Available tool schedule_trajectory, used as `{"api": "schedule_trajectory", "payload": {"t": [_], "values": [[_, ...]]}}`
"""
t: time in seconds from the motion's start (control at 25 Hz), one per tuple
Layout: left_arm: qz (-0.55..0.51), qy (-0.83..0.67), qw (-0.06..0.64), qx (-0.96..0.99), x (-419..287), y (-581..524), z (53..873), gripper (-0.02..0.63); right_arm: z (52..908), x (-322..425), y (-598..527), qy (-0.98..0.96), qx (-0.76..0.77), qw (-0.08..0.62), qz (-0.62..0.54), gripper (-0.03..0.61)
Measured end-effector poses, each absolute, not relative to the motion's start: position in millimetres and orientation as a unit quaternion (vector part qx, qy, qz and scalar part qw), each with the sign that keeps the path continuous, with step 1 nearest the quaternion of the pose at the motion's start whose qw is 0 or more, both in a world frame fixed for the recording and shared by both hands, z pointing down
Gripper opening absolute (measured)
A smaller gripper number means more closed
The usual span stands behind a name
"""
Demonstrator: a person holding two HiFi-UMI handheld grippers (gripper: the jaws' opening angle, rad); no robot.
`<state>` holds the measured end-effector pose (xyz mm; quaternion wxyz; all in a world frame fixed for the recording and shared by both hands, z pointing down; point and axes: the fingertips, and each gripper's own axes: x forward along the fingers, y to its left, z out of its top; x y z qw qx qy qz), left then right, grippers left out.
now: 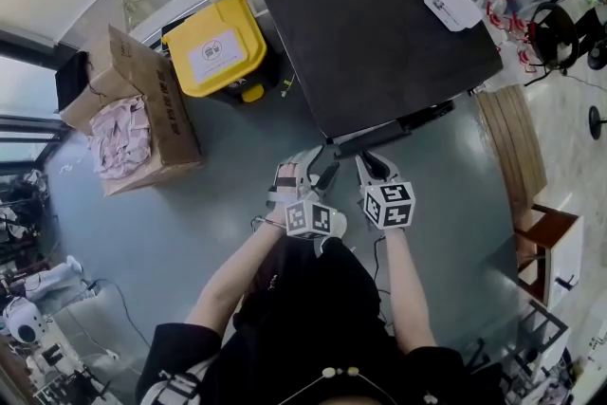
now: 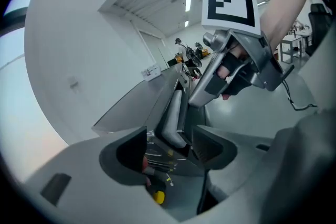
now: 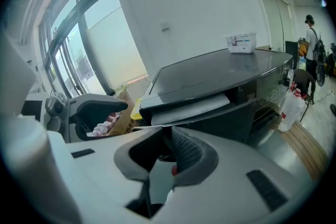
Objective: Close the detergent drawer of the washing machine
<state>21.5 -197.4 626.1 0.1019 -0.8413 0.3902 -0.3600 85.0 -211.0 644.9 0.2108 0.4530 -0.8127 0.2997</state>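
The dark grey washing machine stands ahead of me, its detergent drawer pulled out from the front left corner. In the right gripper view the drawer shows a pale inside above a dark front panel. My left gripper is open at the drawer's left end; in its own view the jaws stand wide, with the drawer's grey front just beyond them, untouched. My right gripper is just right of it, below the drawer. Its jaws keep a narrow gap with nothing between them.
A yellow-lidded bin and a cardboard box of clothes stand left of the machine. A white box lies on the machine's top. A wooden bench is to the right, and a white bottle stands on the floor by the machine.
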Motion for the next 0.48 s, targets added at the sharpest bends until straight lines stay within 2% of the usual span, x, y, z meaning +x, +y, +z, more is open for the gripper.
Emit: {"api": "schedule_trajectory", "payload": {"t": [0.12, 0.28, 0.48], "values": [[-0.361, 0.409, 0.105, -0.832, 15.9, -212.3, 625.7, 0.281, 644.9, 78.2, -219.0, -0.815, 0.450, 0.213, 0.298, 0.068], [-0.366, 0.408, 0.104, -0.830, 13.7, -227.7, 626.9, 0.281, 645.2, 70.4, -233.8, -0.819, 0.443, 0.222, 0.288, 0.076], [-0.374, 0.383, 0.134, -0.834, 24.0, -237.1, 628.5, 0.281, 645.4, 71.0, -237.6, -0.817, 0.449, 0.216, 0.289, 0.054]]}}
